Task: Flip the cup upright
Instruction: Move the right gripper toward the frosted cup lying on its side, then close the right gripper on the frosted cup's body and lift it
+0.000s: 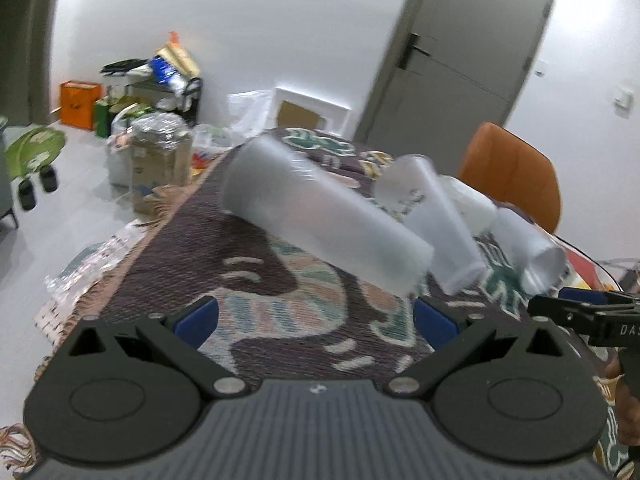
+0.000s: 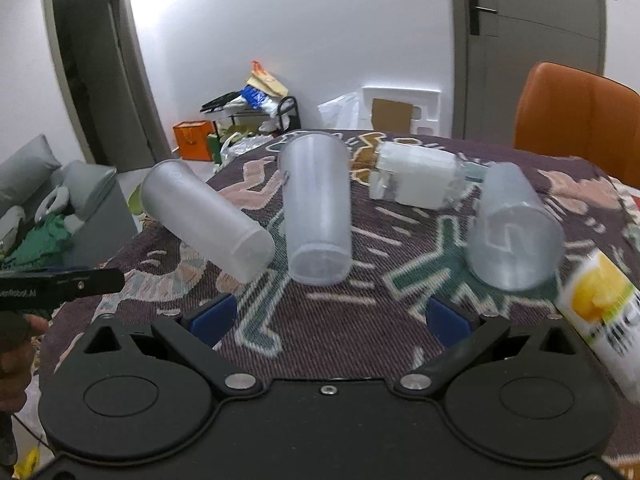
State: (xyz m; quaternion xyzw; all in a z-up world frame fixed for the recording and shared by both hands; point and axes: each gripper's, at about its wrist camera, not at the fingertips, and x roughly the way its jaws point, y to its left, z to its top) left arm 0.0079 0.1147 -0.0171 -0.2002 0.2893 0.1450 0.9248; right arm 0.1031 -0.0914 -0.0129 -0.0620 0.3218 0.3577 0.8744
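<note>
Several translucent plastic cups lie on their sides on a patterned tablecloth (image 2: pixel 340 320). In the right wrist view a frosted cup (image 2: pixel 206 224) lies at left, a clear cup (image 2: pixel 318 208) in the middle, a third cup (image 2: pixel 510 232) at right. In the left wrist view the frosted cup (image 1: pixel 324 216) lies just ahead, two more cups (image 1: pixel 436 224) (image 1: pixel 528 244) to its right. My left gripper (image 1: pixel 316 320) is open, short of the frosted cup. My right gripper (image 2: pixel 330 318) is open and empty, short of the middle cup; it also shows in the left wrist view (image 1: pixel 580 312).
A clear bottle with a white label (image 2: pixel 420 178) lies behind the cups. A yellow-printed carton (image 2: pixel 604 312) stands at the right. An orange chair (image 2: pixel 576 116) stands beyond the table. Boxes and bags (image 1: pixel 160 152) clutter the floor at left.
</note>
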